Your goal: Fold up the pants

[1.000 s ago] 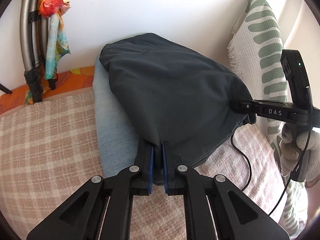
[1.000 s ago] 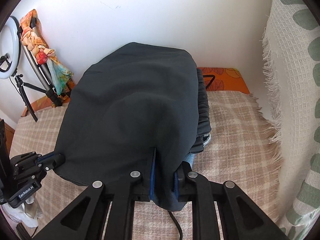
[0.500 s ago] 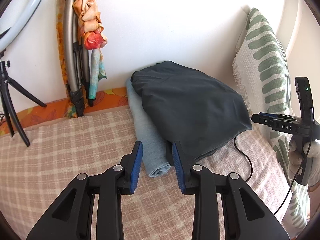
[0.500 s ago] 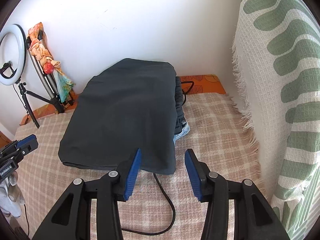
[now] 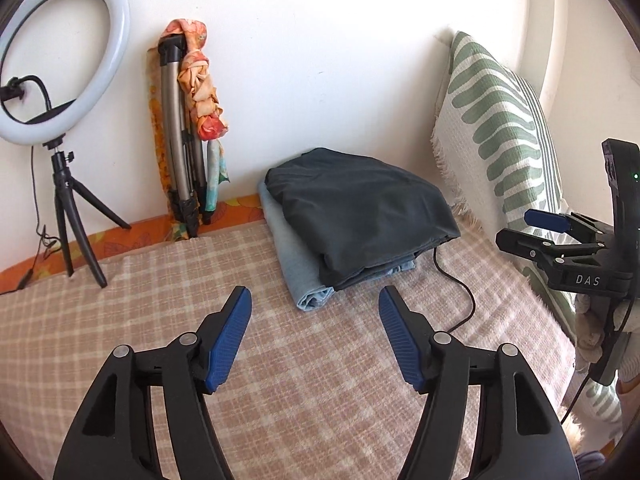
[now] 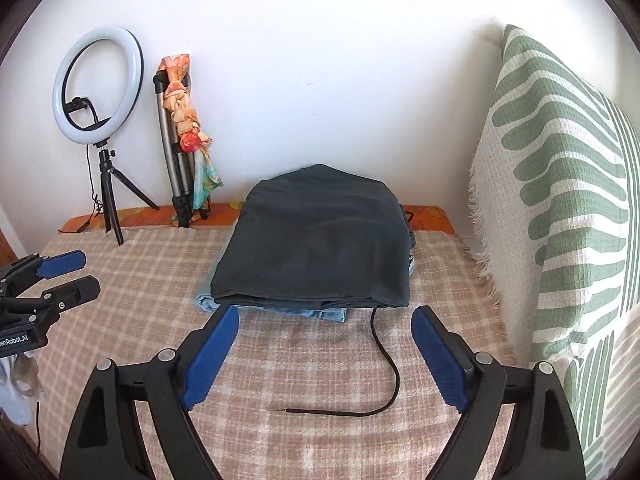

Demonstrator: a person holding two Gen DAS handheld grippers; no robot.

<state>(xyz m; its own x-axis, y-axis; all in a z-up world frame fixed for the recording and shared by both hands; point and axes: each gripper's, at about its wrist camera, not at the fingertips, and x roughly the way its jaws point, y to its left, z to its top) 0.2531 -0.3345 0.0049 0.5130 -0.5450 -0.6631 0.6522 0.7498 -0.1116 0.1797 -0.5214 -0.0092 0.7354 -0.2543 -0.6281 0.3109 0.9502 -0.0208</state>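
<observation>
Left wrist view: the left gripper (image 5: 314,312) is held above the checked blanket (image 5: 140,320), jaws wide apart, nothing between them. The dark pants (image 5: 360,212) are seen folded into a compact stack, laid on top of folded light-blue jeans (image 5: 298,268), far side of the bed near the white wall (image 5: 320,60). A black cable (image 5: 460,292) runs out from under the stack's right edge. The right gripper (image 5: 540,228) is seen at the frame's right, in front of a green-patterned throw (image 5: 500,128); its jaws are apart, nothing held. A ring light (image 5: 64,68) on a small tripod and a folded tripod (image 5: 176,160) w/ a printed scarf (image 5: 202,84) tied on it stand against the wall, left.

Right wrist view: the right gripper (image 6: 324,350) is held just short of the stack's near edge, jaws wide apart, empty. The dark pants (image 6: 316,244) lie centred ahead, approx. flat, the jeans (image 6: 324,313) showing as a thin blue strip beneath. The cable (image 6: 384,376) curls over the blanket between the jaws; where it starts under the stack is hidden. The left gripper (image 6: 60,272) is seen at the left edge, jaws apart, well clear of the pants.
</observation>
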